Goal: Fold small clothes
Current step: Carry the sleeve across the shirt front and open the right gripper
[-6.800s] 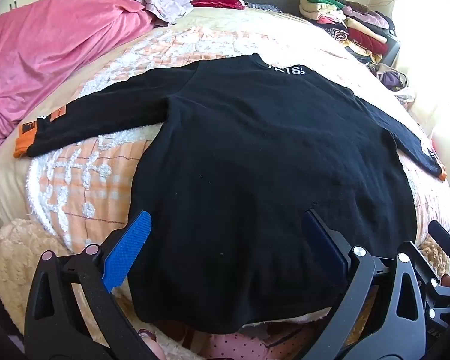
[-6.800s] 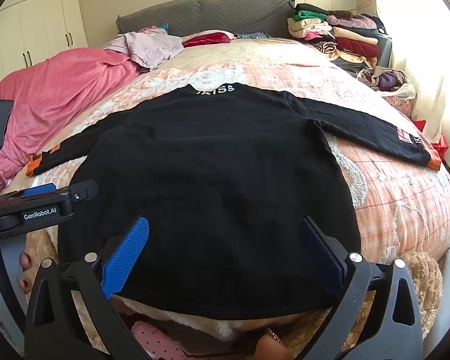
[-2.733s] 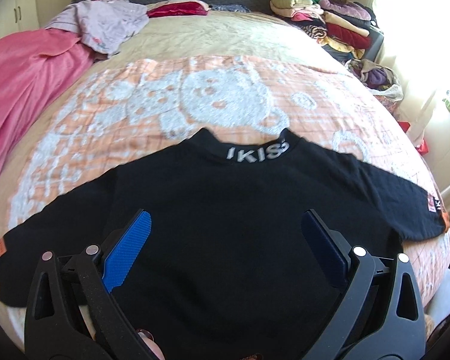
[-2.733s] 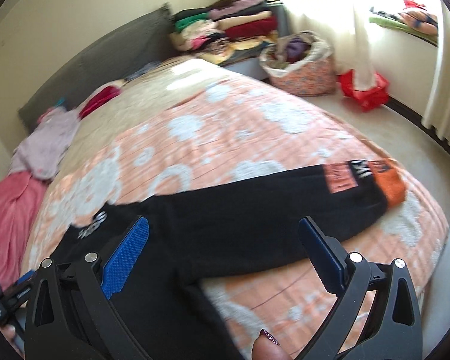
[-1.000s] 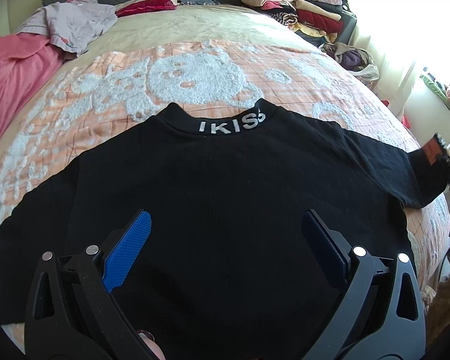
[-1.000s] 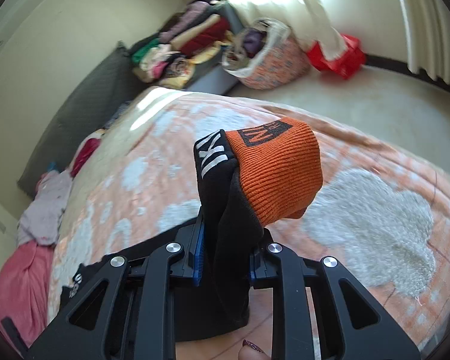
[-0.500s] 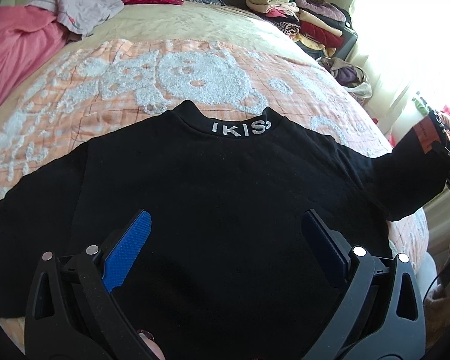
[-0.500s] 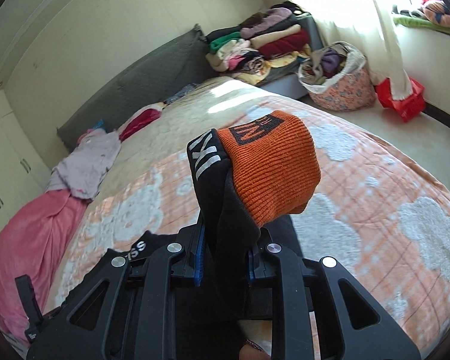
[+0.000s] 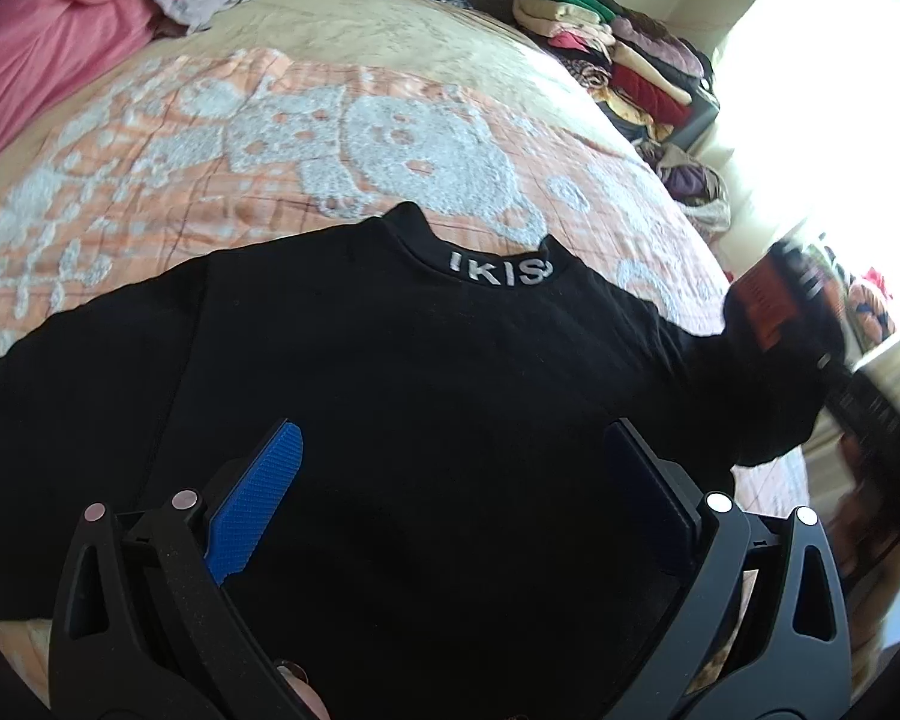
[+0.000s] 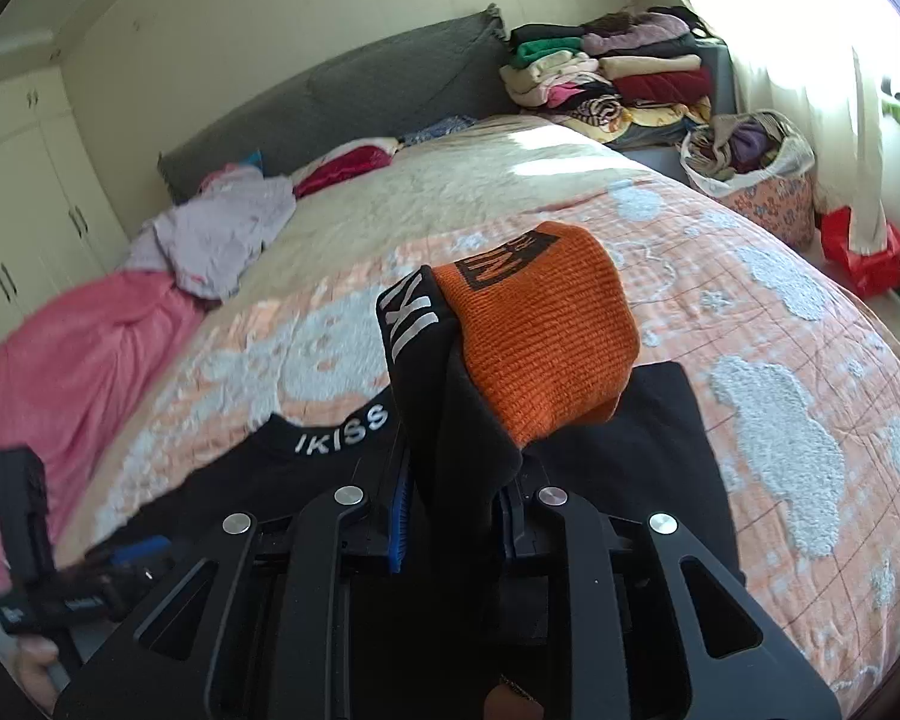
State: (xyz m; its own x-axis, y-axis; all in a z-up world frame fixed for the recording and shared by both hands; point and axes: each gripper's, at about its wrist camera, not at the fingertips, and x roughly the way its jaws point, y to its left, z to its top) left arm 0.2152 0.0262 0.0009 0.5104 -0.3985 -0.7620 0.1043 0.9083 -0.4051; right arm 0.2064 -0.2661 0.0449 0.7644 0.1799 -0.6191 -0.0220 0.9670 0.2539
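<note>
The black sweater (image 9: 420, 408) lay spread flat on the bed (image 9: 270, 138), its body directly under and ahead of the left tongs (image 9: 450, 504), its collar (image 9: 498, 270) pointing away from them. Its right sleeve (image 10: 468, 450) was lifted off the bed, pinched near the cuff by the right tongs (image 10: 450, 516), whose jaws stood narrow and pressed on the cloth from both sides. The orange cuff (image 10: 540, 330) flopped over beyond the fingertips. The left tongs stood wide with nothing between them, hovering over the sweater's chest.

The garment looked like a soft knit: light, limp, likely to sag and drag wherever it was not supported. It seemed neither slippery nor fragile, and the ribbed cuff appeared thicker, so it probably offered a firm bite. Good places to take hold would be the cuffs, the shoulder seams and the hem corners, since a grip on the middle of the body would only bunch it.

White letters on the collar read "IKISS". The raised sleeve carried white block letters on black and dark letters on an orange patch, both too folded to read. A grey label on the left tongs, seen from the right wrist view, was too blurred to read.

Beyond the tongs, stacks of folded clothes (image 10: 606, 78) sat by the headboard (image 10: 342, 102), and a pink blanket (image 10: 66, 348) lay at the left tongs' side.
</note>
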